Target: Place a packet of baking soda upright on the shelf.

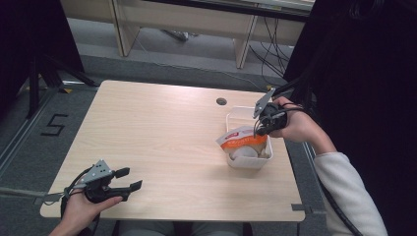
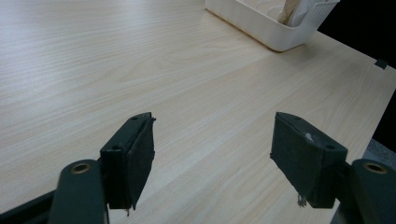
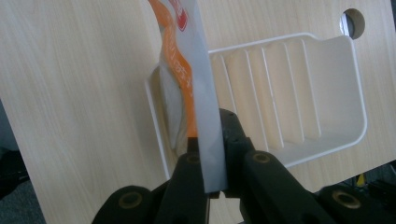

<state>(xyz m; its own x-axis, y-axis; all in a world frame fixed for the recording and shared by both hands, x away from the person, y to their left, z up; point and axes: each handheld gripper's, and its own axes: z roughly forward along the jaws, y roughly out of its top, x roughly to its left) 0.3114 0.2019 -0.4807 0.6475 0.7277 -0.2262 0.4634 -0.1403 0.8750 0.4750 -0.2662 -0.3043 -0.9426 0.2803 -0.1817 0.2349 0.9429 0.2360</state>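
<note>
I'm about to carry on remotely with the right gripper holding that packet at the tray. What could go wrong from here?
1. The right gripper pinches only the sealed edge of the orange and white packet; the thin strip could slip out or tear.
2. The packet hangs partly inside the white tray, so dragging it sideways may tip or shift the light tray.
3. The tray sits near the table edge, and the open left gripper is too far away to steady it.
</note>
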